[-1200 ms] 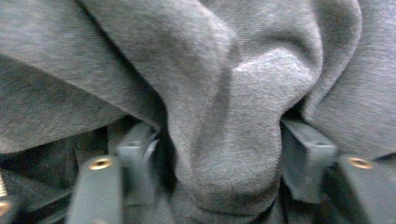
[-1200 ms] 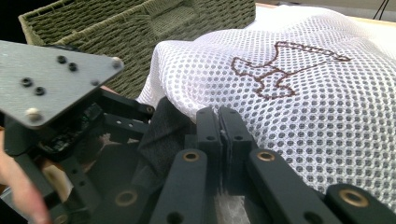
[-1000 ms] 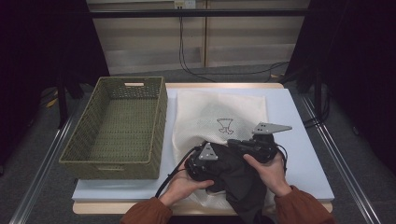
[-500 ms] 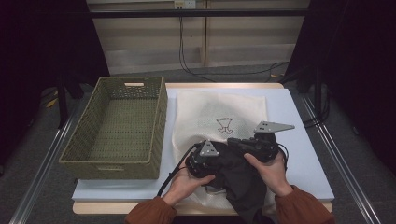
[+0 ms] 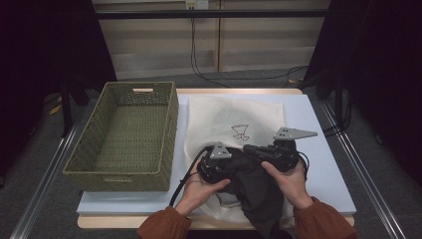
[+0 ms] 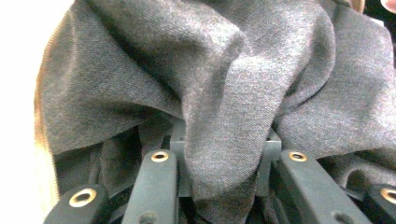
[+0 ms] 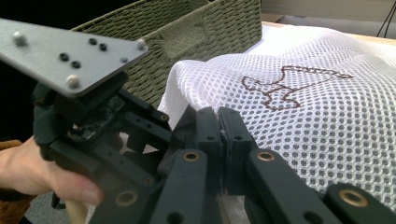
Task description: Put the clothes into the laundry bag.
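Meanwhile the left gripper (image 5: 219, 167) had just been closing its jaws on a fold of the dark grey garment (image 6: 224, 93), which lay bunched at the near edge of the table, over the white mesh bag (image 5: 234, 119). With the right gripper (image 5: 278, 152) clamped shut on what looked like a thin edge of that cloth (its pads met flat), both ends seemed gripped and ready to be lifted toward the bag.

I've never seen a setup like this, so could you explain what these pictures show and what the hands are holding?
A person holds two black handheld tools. One picture looks down from above the table; the other two come from cameras riding on each tool. The left tool has been closing its jaws around a fold of dark grey cloth. The right tool is shut; whether it pinches cloth I cannot tell. A white mesh bag with a small brown emblem lies on the table, beside a green woven basket.
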Available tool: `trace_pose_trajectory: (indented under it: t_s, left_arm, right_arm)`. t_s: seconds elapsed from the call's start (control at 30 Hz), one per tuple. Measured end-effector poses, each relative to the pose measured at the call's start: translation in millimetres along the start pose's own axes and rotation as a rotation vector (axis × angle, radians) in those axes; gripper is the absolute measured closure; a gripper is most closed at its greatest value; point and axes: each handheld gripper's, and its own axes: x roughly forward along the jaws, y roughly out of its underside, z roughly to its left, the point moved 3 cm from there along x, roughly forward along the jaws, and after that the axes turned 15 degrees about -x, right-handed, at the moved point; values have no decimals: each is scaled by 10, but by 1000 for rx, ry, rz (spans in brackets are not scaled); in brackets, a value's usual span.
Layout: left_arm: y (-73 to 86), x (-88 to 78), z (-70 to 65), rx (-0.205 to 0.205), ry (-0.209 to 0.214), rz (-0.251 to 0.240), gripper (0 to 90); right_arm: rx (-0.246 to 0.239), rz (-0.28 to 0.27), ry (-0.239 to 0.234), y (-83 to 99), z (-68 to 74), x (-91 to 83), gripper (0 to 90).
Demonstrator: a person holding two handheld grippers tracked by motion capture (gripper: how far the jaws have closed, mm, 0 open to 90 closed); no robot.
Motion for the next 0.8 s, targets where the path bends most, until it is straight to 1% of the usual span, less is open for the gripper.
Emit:
trace_pose_trajectory:
  t_s: [0.03, 0.07, 0.1, 0.17, 0.23, 0.3, 0.33, 0.37, 0.43, 0.5, 0.6, 0.63, 0.67, 0.8]
  left_arm:
    - [-1, 12, 6, -7, 4, -7, 691]
    - [3, 29, 10, -7, -5, -5, 691]
    - [8, 54, 16, -8, 1, -18, 690]
    - [33, 95, 34, -28, -5, -22, 690]
    - [52, 130, 49, -54, -6, -44, 689]
    - [46, 127, 50, -56, -15, -59, 690]
    - [36, 124, 53, -63, -13, -66, 690]
    - [21, 119, 59, -61, -25, -71, 691]
    - [-17, 109, 74, -74, -39, -86, 694]
    - [-62, 104, 95, -84, -45, -102, 696]
    - [-112, 88, 107, -86, -60, -117, 698]
    - [-123, 82, 115, -85, -57, -122, 699]
    - [-130, 75, 118, -86, -63, -128, 699]
    - [-158, 74, 141, -101, -67, -148, 700]
  right_arm:
    - [-2, -4, -5, -6, 4, 0, 884]
    - [-7, -3, -6, -12, 14, 2, 884]
    - [-9, 0, -9, -16, 22, 5, 885]
    - [-13, 4, -17, -16, 26, 11, 886]
    - [-8, 5, -21, -9, 24, 11, 886]
    - [-10, 4, -23, -5, 24, 9, 886]
    - [-12, 6, -24, -5, 27, 6, 886]
    - [-10, 5, -27, -8, 30, 4, 886]
    - [-13, 1, -30, -18, 34, 2, 886]
    - [-14, -2, -32, -24, 37, -4, 886]
    - [-14, -7, -30, -30, 33, -17, 886]
    - [-15, -10, -30, -33, 32, -21, 886]
    - [-12, -11, -29, -35, 32, -27, 886]
    - [-13, -14, -27, -38, 31, -34, 885]
